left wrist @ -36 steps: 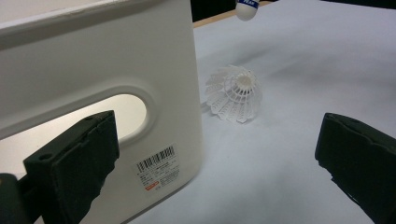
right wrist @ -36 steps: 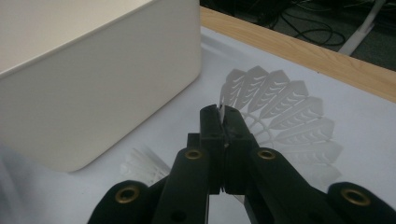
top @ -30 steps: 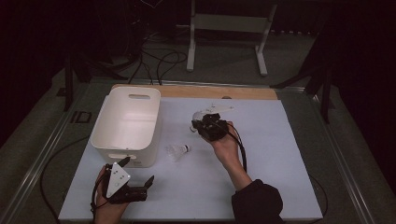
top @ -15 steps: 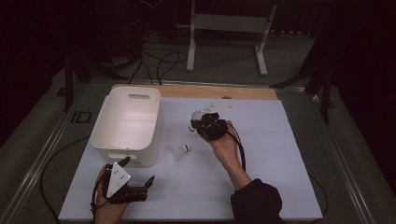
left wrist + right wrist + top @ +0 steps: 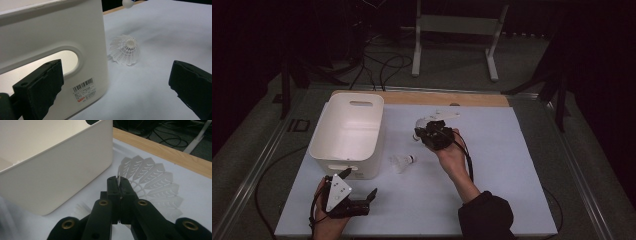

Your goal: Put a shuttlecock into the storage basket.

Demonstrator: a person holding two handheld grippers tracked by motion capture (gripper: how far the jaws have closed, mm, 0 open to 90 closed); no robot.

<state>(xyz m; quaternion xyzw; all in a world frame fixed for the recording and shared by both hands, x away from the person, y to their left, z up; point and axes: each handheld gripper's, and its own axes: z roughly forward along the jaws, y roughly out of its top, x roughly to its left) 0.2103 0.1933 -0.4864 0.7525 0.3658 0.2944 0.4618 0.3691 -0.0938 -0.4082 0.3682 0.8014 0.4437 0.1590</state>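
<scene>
Overhead, pale blue table (image 5: 512, 200), dark room.

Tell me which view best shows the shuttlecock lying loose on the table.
The left gripper view: the loose shuttlecock lies close, sharp and unobstructed beside the white bin, skirt and cork both visible. The high view shows it small, near the bin's corner. The right gripper view has a different shuttlecock, pinched in the right hand-held gripper.
</scene>
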